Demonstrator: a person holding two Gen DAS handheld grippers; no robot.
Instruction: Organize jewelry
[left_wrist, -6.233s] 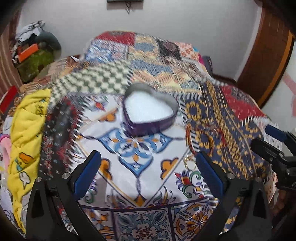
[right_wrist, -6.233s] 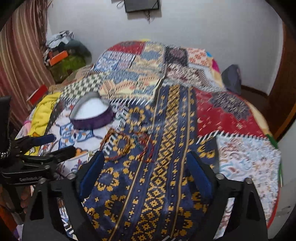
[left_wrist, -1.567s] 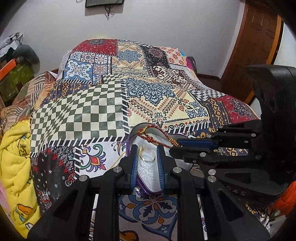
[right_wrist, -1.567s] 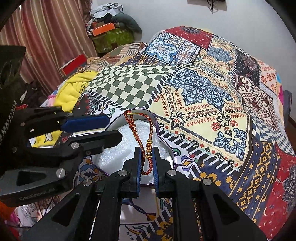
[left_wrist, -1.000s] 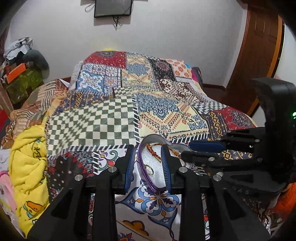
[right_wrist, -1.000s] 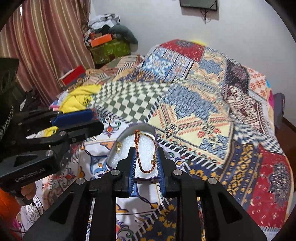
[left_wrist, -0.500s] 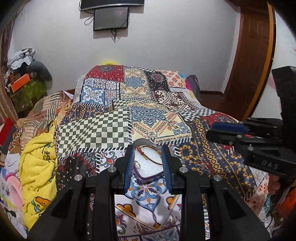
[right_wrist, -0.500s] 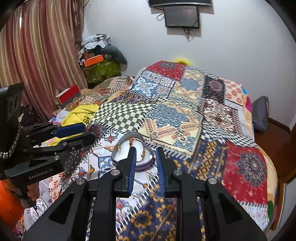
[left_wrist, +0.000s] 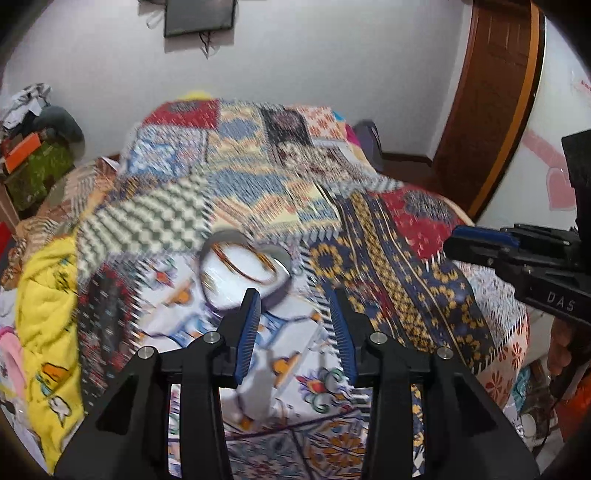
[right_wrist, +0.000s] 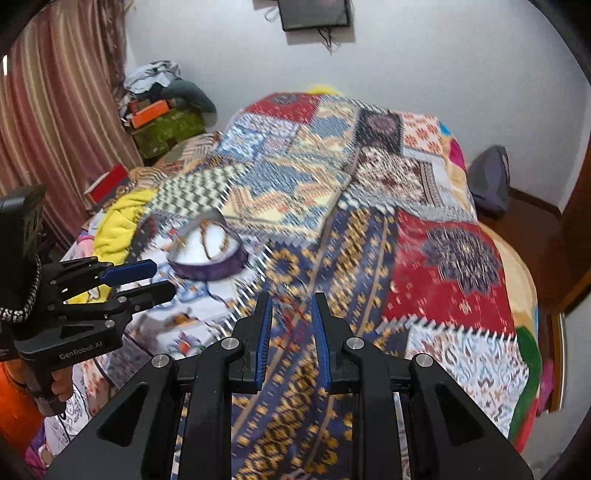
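A purple heart-shaped box (left_wrist: 240, 275) with white lining sits on the patchwork bedspread (left_wrist: 258, 192). A red and gold bracelet (left_wrist: 243, 266) lies inside it; the box (right_wrist: 207, 254) and bracelet (right_wrist: 208, 240) also show in the right wrist view. My left gripper (left_wrist: 295, 321) is open and empty, held above and nearer than the box. My right gripper (right_wrist: 291, 325) is open and empty over the blue and gold patch. A blurred reddish bit of jewelry (right_wrist: 291, 308) lies on the cloth just past its fingertips. Both views are blurred.
A yellow blanket (left_wrist: 48, 295) lies at the bed's left edge. Piled clothes and boxes (right_wrist: 162, 110) stand at the back left by a striped curtain (right_wrist: 55, 110). A wooden door (left_wrist: 491, 110) is at the right. A dark bag (right_wrist: 487, 181) lies beyond the bed.
Both grippers let go of the jewelry into the box, pulled back and up from it, and their jaws have widened. The right gripper has swung to the right over the blue and gold patch.
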